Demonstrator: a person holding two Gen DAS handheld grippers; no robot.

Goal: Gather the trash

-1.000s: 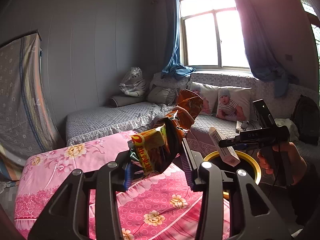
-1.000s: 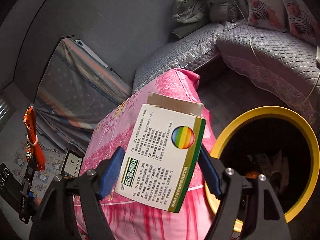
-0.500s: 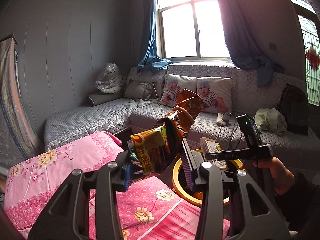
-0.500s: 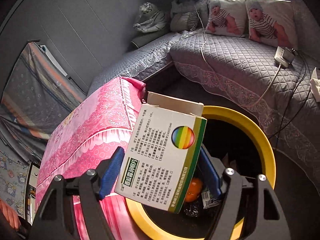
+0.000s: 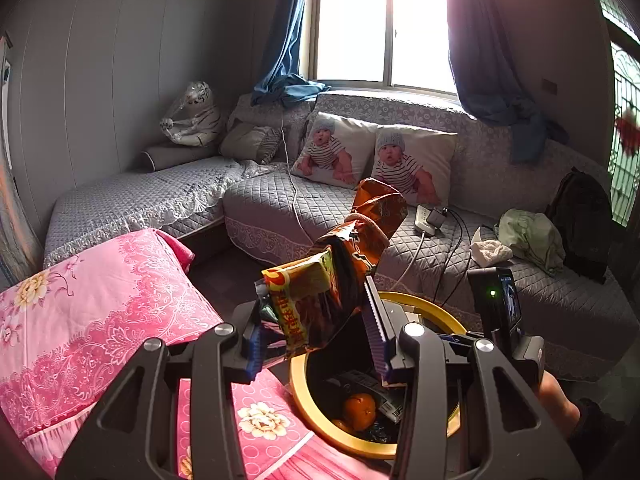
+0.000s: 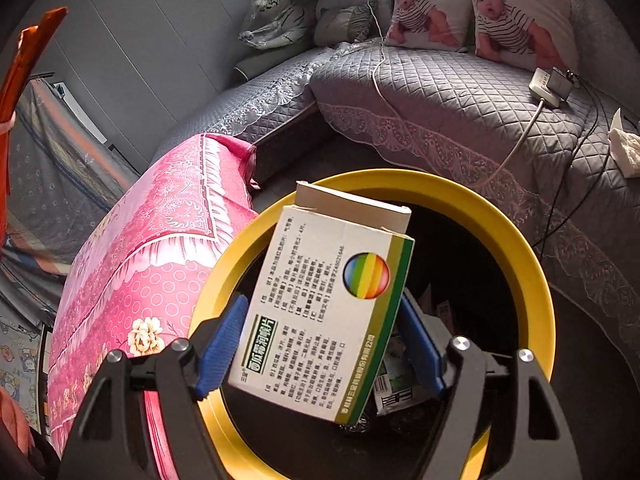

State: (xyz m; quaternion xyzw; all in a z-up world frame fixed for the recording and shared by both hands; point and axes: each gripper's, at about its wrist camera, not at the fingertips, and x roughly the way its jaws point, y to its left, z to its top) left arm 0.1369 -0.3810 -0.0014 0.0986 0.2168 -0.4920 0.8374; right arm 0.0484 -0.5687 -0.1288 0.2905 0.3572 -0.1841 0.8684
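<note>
A person's 2 hand-held grippers hang over a yellow-rimmed trash bin (image 6: 536,280) standing beside a table draped in a pink floral cloth (image 6: 160,264), in a room with a grey quilted corner sofa (image 5: 280,208).

The right gripper (image 6: 320,344) has a white and green medicine box (image 6: 320,312), marked with a rainbow-coloured disc, between its blue pads; its jaws are opening, and the box sits tilted directly above the bin's dark mouth. Whether the pads still press its edges cannot be told.

The left gripper (image 5: 316,336) pinches crumpled snack wrappers (image 5: 320,292), a yellow and red packet in front and an orange foil bag rising behind, near the bin's rim on the table side.

Inside the bin, seen from the left wrist, lie an orange (image 5: 359,406) and scraps of printed packaging (image 6: 394,388).

On the sofa rest 2 cushions printed with a baby photo (image 5: 412,164), a plastic-wrapped plush tiger (image 5: 192,120), a power strip (image 5: 426,220) with trailing cables, a crumpled tissue (image 5: 490,250), a green garment (image 5: 528,236) and a dark backpack (image 5: 580,216). Blue curtains (image 5: 288,40) frame the bright window (image 5: 380,20).
</note>
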